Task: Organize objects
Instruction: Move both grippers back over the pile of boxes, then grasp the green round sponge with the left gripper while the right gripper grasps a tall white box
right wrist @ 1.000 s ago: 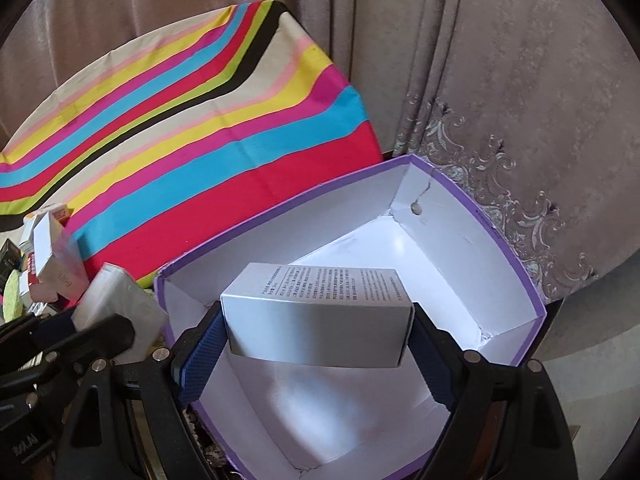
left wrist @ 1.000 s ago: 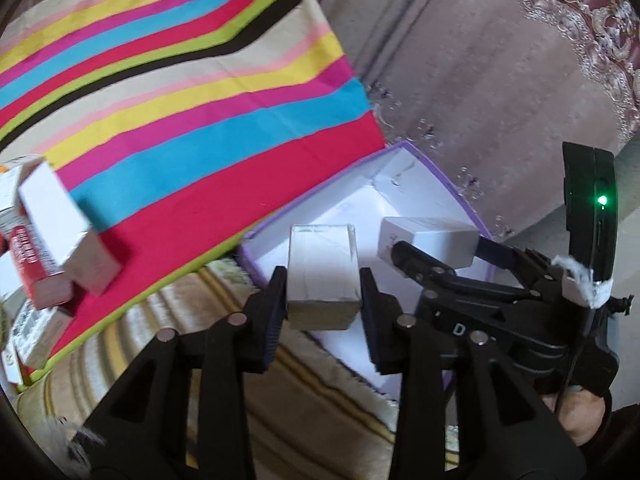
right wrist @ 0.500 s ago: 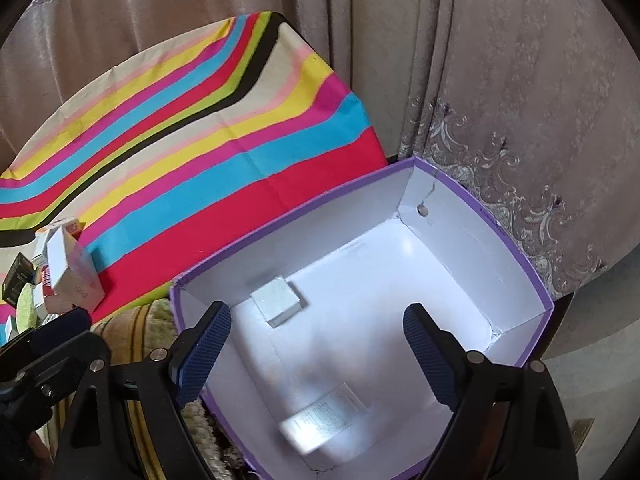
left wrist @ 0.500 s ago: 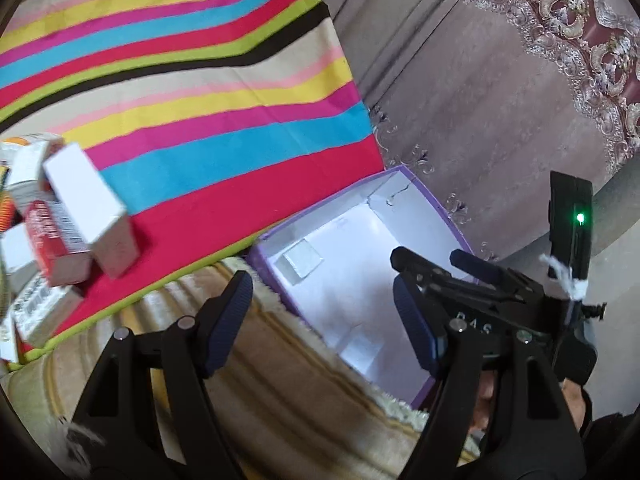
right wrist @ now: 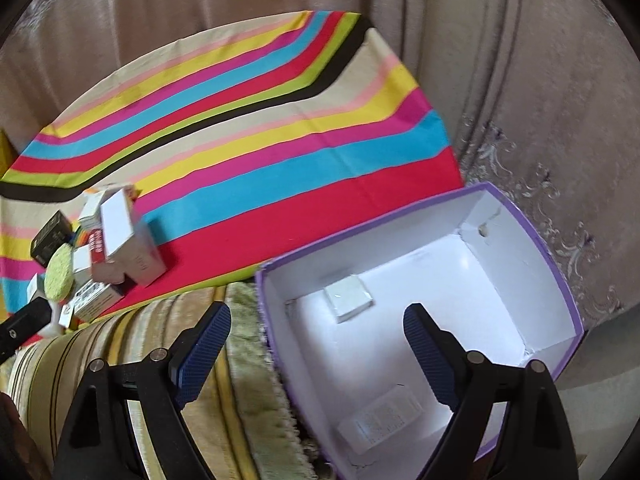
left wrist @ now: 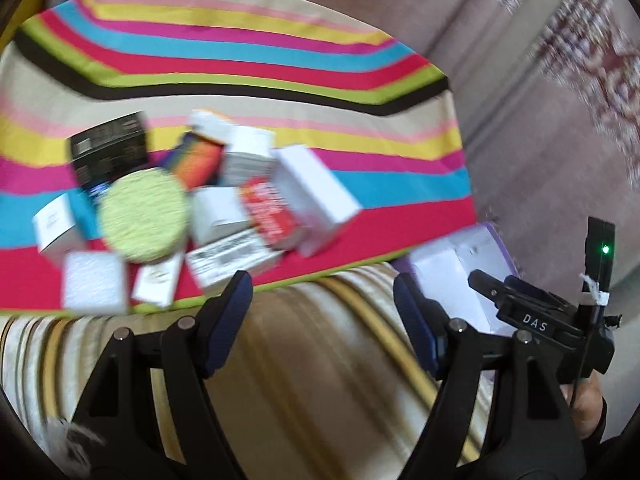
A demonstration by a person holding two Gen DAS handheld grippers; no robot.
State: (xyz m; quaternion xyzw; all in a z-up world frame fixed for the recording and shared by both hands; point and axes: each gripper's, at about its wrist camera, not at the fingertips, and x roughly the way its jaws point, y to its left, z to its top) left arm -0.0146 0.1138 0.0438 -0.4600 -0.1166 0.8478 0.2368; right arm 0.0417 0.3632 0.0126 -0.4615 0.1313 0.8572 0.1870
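Observation:
A purple box (right wrist: 560, 272) with a white inside stands at the right. On its floor lie a small square white box (right wrist: 349, 297) and a long white carton (right wrist: 380, 418). My right gripper (right wrist: 316, 350) hangs open over the purple box's left wall, nothing between its pads. My left gripper (left wrist: 322, 314) is open and empty above a striped cushion, just short of a pile of small boxes (left wrist: 224, 208) and a round green sponge (left wrist: 142, 214) on the striped cloth (left wrist: 240, 60). The purple box (left wrist: 480, 248) shows at the right in the left wrist view, partly behind the right gripper's body.
The pile (right wrist: 104, 256) sits at the cloth's near left in the right wrist view. Beige curtains (right wrist: 520, 80) hang behind and to the right. A beige striped cushion (left wrist: 320, 380) lies under both grippers. A hand (left wrist: 584, 400) holds the right gripper.
Both grippers let go of their white boxes, which now lie in the purple box. The left gripper swung left toward the pile; the right drifted left over the box wall.

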